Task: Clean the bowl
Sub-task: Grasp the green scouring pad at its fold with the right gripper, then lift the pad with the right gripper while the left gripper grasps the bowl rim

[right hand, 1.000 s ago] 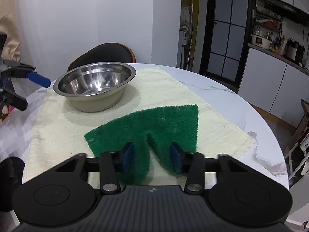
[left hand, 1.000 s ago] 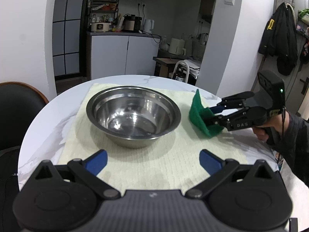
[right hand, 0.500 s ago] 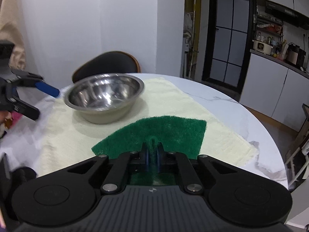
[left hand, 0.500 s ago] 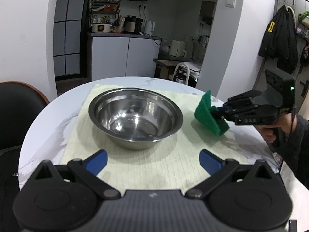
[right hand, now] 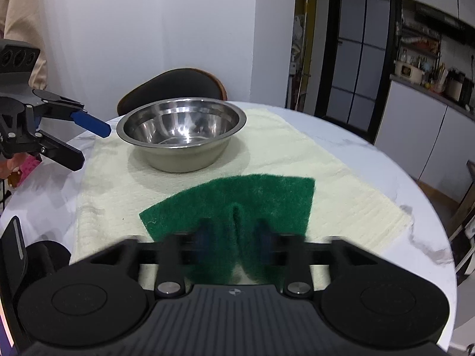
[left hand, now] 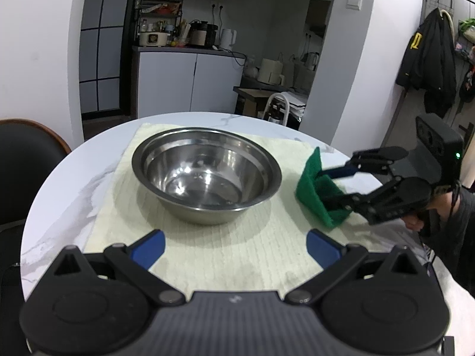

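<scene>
A steel bowl (left hand: 204, 175) (right hand: 181, 136) stands empty and upright on a cream mat (left hand: 282, 222) (right hand: 341, 184). Right of it on the mat lies a green scouring pad (left hand: 314, 195) (right hand: 261, 195), bent up with a fold in it. My right gripper (left hand: 322, 185) (right hand: 233, 237) straddles that fold. Its jaws are opening, blurred in the right wrist view, and the pads stand off the fold on either side. My left gripper (left hand: 234, 246) (right hand: 89, 144) hovers open and empty at the mat's near edge, short of the bowl.
The round white marble table (left hand: 59, 201) (right hand: 356, 154) carries the mat. A black chair (left hand: 26, 160) (right hand: 175, 86) stands at the table's edge beside the bowl. A hand and sleeve (left hand: 415, 222) hold the right gripper. A pink item (right hand: 28, 166) lies behind the left gripper.
The right gripper first pinched shut on the pad's fold, then spread its jaws apart again, and the pad settled lower. It shifted slightly relative to the bowl. The left gripper stayed put.
</scene>
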Tool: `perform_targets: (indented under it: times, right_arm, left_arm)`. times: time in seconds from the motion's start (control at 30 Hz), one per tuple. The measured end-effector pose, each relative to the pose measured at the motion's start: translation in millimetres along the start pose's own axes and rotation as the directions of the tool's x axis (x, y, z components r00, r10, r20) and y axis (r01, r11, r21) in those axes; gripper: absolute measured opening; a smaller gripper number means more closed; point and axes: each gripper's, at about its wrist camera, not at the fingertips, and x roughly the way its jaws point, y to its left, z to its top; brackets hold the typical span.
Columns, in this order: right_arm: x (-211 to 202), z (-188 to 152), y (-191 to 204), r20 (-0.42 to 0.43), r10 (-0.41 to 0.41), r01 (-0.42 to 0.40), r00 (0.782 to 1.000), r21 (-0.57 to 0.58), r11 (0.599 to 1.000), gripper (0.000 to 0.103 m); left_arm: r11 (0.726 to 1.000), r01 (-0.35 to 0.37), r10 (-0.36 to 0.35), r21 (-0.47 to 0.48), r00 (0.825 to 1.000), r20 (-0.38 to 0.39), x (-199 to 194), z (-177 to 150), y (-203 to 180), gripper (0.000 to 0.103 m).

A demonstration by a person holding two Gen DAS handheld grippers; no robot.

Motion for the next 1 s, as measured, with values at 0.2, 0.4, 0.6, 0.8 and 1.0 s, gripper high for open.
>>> perform_targets:
  times: [0.2,0.4,0.6,0.8,1.0]
  right_arm:
    - [1.2,-5.1,-4.7,-0.004,0.006,-0.006,1.000,-0.027,1.000,0.074]
    - [4.3,-9.1,-10.6,-0.017,0.028,-0.027,0.999,0.013,1.000,0.072]
    - [2.6,-8.9,-13.8,-0.014,0.038,-0.038,0.999,0.047,0.998,0.028]
    - [1.5,-8.2,-15.8,-0.011,0.049,-0.048,0.999,0.059,0.997,0.007]
    - [-5.0,-0.2,-12.9,0.014,0.030,-0.030,0.999,0.049,0.998,0.007]
  left_arm:
    - [1.000,0.005,-0.005,0.002,1.000,-0.012,3.3,-2.0,-1.1,0.103]
    - [1.000,-0.001,0.001,0.007,1.000,-0.016,4.1,-0.6,-1.4,0.103]
    - [1.000,-0.003,0.003,0.009,1.000,-0.013,4.4,1.7,-1.4,0.103]
    - [1.000,-0.006,0.007,0.018,1.000,-0.013,3.7,1.9,-3.1,0.103]
    - [1.000,-0.006,0.006,-0.010,1.000,0.011,2.6,13.6,2.9,0.103]
